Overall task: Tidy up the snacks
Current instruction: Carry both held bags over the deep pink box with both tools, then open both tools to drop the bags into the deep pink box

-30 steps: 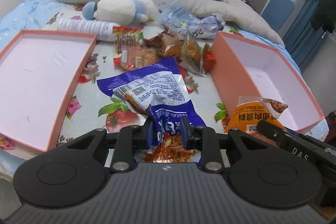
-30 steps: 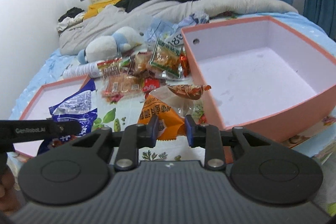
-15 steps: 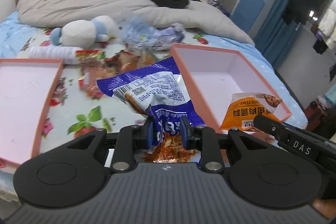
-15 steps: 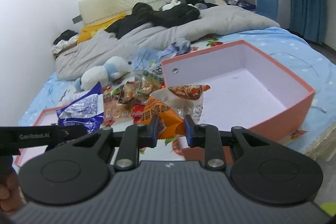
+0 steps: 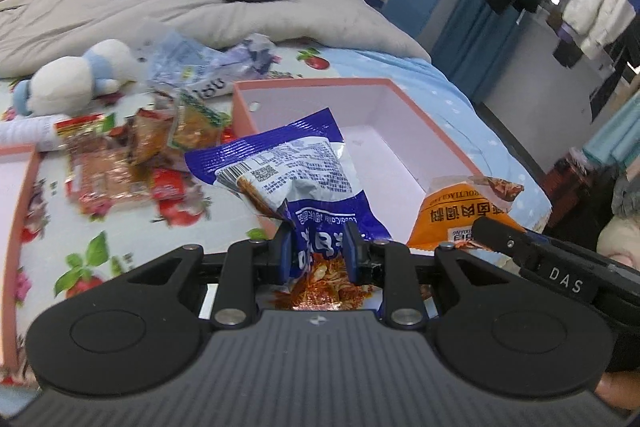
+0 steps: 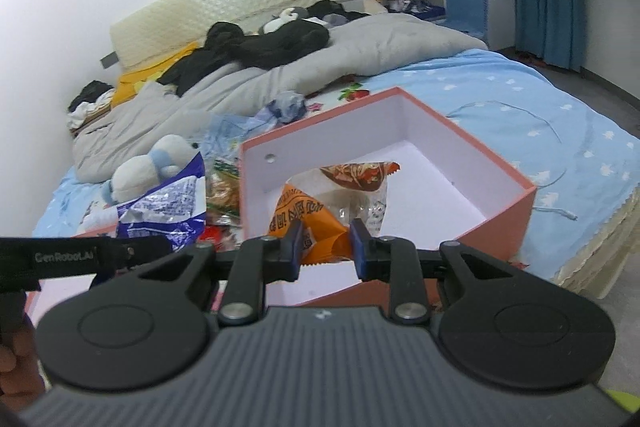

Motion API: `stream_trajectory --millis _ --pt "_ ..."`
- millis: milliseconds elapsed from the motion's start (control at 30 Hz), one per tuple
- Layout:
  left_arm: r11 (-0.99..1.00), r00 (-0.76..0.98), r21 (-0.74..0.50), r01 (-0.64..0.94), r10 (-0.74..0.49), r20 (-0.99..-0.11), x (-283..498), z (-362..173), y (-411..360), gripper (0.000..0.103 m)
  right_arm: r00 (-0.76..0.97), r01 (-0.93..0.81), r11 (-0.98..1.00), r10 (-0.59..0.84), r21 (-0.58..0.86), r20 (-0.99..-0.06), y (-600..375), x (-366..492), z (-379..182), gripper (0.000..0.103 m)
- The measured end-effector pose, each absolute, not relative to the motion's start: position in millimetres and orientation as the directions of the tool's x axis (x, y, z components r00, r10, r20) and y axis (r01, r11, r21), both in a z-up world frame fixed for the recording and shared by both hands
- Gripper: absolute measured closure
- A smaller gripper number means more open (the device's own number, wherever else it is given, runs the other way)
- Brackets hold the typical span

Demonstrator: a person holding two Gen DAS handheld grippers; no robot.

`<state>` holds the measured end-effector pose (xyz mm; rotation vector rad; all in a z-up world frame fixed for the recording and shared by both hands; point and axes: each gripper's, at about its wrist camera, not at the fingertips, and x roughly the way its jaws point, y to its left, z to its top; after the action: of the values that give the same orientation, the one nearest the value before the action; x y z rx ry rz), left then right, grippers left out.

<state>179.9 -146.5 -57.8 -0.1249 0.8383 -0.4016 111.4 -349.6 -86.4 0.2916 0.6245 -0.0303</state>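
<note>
"DAS" marks the right gripper (image 5: pixel 472 233); "GenRobot.AI" the left gripper (image 6: pixel 136 251).

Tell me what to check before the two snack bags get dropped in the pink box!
1. Left gripper jaws pinch the blue snack bag: ok.
2. Right gripper jaws pinch the orange snack bag: ok.
3. Pink box open, with bare floor showing inside: ok.
4. Orange bag is in front of the box opening in the right wrist view: ok; whether it is truly above the floor: cannot tell.
5. Blue bag is over the box: cannot tell, it overlaps the near corner only.
6. Other snacks lie outside the box, on the bed: ok.
</note>
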Motion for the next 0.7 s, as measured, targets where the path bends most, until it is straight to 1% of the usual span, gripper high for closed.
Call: stream_trajectory --millis 567,700 --pt "0.875 0.481 -0.269 0.404 -0.453 -0.751 297.2 -106.3 -225.4 0.073 0.733 0.150 0.957 0.062 0.249 -0.678 -390.6 198.4 -137.3 0.075" --pt "0.873 0.462 -0.256 0.414 -0.444 -0.768 324.9 -121.8 -238.4 0.073 0.710 0.159 0.957 0.061 0.244 -0.701 -395.9 216.0 -151.7 0.075"
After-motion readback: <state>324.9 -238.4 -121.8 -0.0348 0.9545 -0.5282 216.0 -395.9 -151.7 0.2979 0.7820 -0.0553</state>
